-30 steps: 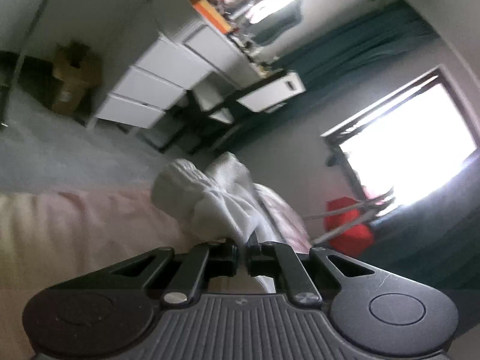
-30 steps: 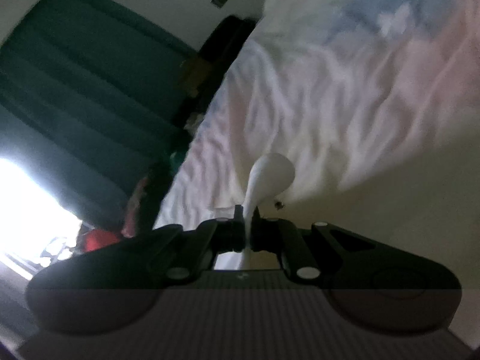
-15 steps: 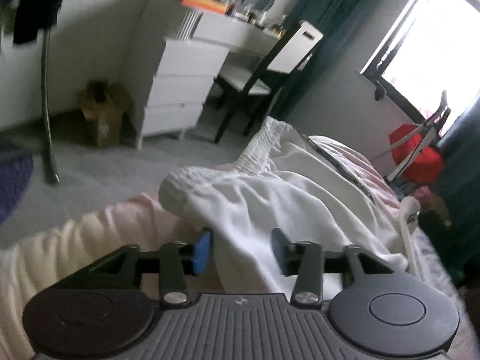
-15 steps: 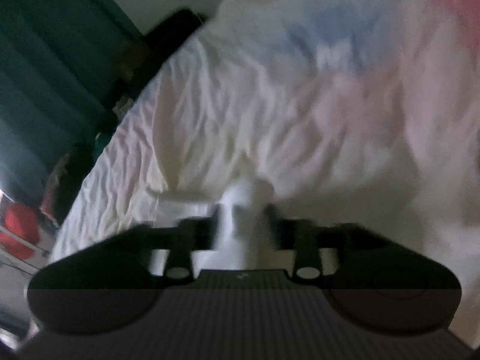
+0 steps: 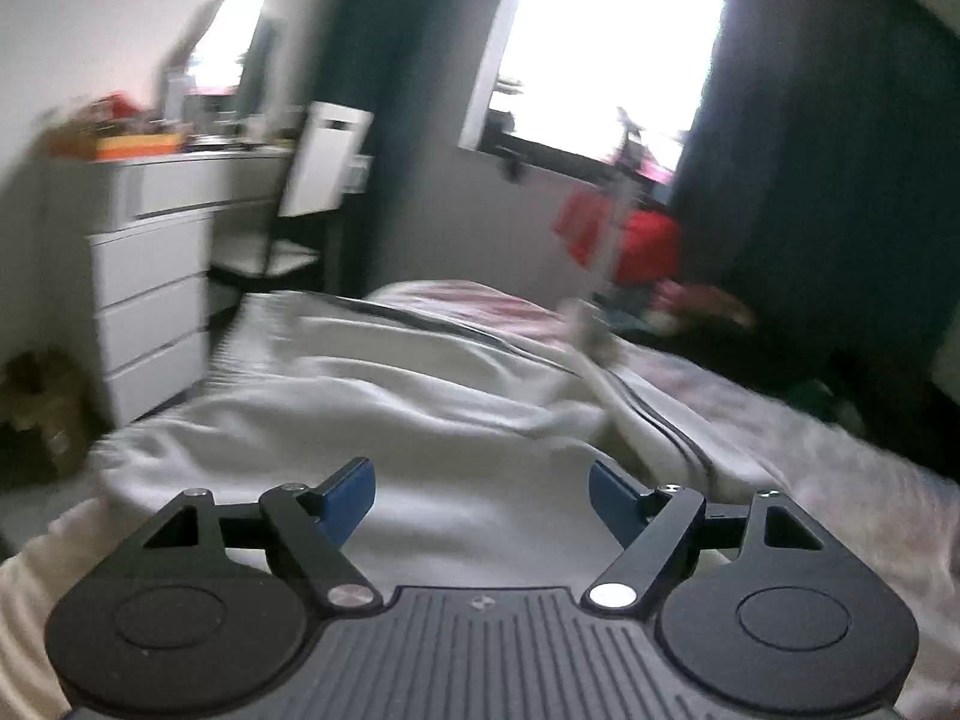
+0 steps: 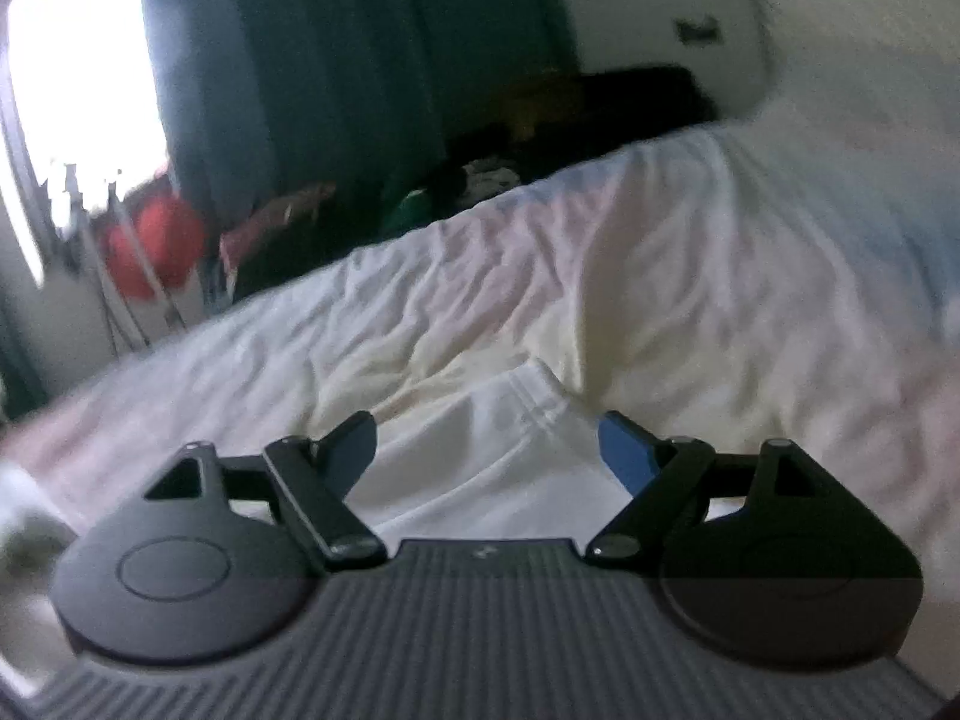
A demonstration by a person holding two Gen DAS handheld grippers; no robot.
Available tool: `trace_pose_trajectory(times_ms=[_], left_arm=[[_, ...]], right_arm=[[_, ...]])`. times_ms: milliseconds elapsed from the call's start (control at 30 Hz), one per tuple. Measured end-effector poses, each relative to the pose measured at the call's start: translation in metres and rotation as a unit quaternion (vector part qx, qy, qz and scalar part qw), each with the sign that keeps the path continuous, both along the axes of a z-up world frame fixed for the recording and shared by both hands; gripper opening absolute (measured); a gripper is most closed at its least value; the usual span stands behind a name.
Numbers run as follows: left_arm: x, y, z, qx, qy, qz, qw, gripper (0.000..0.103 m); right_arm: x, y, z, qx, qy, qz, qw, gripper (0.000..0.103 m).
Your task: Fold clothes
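Bed point(image 6: 690, 252) under rumpled white garment point(image 5: 420, 396)

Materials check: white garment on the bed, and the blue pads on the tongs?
White garment: soft matte woven or knit fabric, likely cotton; it creases, drapes, and shows a stitched hem in the right wrist view. Blue pads: matte, probably rubber or soft plastic; blur leaves it open.

Each of the 2 views looks forward from behind its own gripper, low and close over the bed point(image 5: 840, 468). The left wrist view faces the window point(image 5: 606, 42) and dresser point(image 5: 150, 276). The right faces the dark curtain point(image 6: 360, 60). Both share the white garment point(image 5: 420, 396) and red object point(image 6: 156, 240).
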State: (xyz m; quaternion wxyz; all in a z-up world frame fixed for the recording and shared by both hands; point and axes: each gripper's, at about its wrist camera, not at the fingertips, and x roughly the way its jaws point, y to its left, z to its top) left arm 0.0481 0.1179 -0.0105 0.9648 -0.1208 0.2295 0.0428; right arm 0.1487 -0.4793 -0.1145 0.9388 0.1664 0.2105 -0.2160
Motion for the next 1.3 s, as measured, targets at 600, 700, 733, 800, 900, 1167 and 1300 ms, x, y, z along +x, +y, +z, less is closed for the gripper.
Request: trace_pose_trajectory(times_ms=[600, 700, 733, 800, 900, 1167, 1300], left_arm=[[0.040, -0.044, -0.049, 0.055, 0.025, -0.085, 0.9945, 0.080], [0.039, -0.045, -0.050, 0.061, 0.025, -0.087, 0.9940, 0.080], [0.038, -0.044, -0.050, 0.061, 0.025, -0.085, 0.9942, 0.080], [0.037, -0.043, -0.050, 0.062, 0.025, -0.082, 0.9944, 0.080], [0.038, -0.041, -0.049, 0.061, 0.026, -0.080, 0.9946, 0.080], [0.037, -0.041, -0.047, 0.065, 0.021, -0.083, 0.9942, 0.081], [0.037, -0.041, -0.046, 0.068, 0.022, -0.079, 0.9943, 0.085]], right_arm=[[0.041, -0.008, -0.041, -0.010, 0.080, 0.009, 0.997, 0.007], [0.035, -0.010, -0.038, -0.014, 0.071, -0.017, 0.997, 0.003], [0.031, -0.014, -0.037, -0.008, 0.067, -0.035, 0.997, 0.003], [0.025, -0.022, -0.038, 0.003, 0.061, -0.065, 0.996, 0.003], [0.020, -0.028, -0.042, 0.011, 0.060, -0.072, 0.996, 0.004], [0.016, -0.002, -0.019, -0.019, 0.046, -0.037, 0.998, 0.065], [0.012, 0.027, 0.001, -0.048, 0.004, 0.002, 0.999, 0.083]])
